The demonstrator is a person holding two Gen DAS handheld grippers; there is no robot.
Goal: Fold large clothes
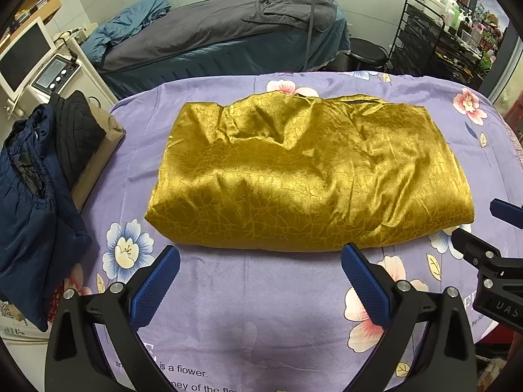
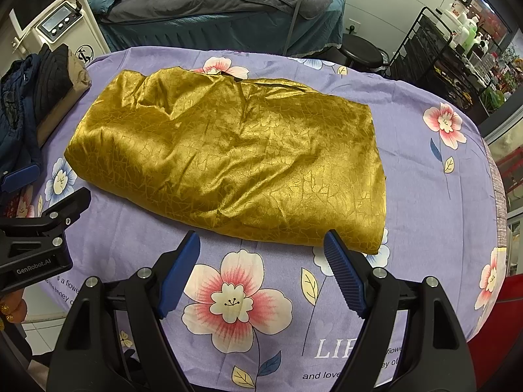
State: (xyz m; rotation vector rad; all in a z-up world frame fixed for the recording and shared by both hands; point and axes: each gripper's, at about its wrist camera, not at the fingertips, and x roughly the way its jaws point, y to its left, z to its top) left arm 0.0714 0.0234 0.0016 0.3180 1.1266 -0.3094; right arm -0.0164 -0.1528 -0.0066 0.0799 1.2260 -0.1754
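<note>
Here a glossy gold garment [image 1: 307,170], crackle-patterned satin folded into a puffy rectangle, lies mid-table on the lilac floral cloth [image 1: 261,310]. Just near of it, left gripper [image 1: 260,263] and right gripper [image 2: 261,248] hover, ribbed blue jaws spread, empty.

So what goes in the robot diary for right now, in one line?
gold garment: folded on purple cloth | left gripper: open, empty | right gripper: open, empty

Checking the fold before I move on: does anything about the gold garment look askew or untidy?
The gold garment lies folded on the floral sheet, but its far edge is rumpled and a dark strip peeks out there. Nothing spilled or damaged.
</note>
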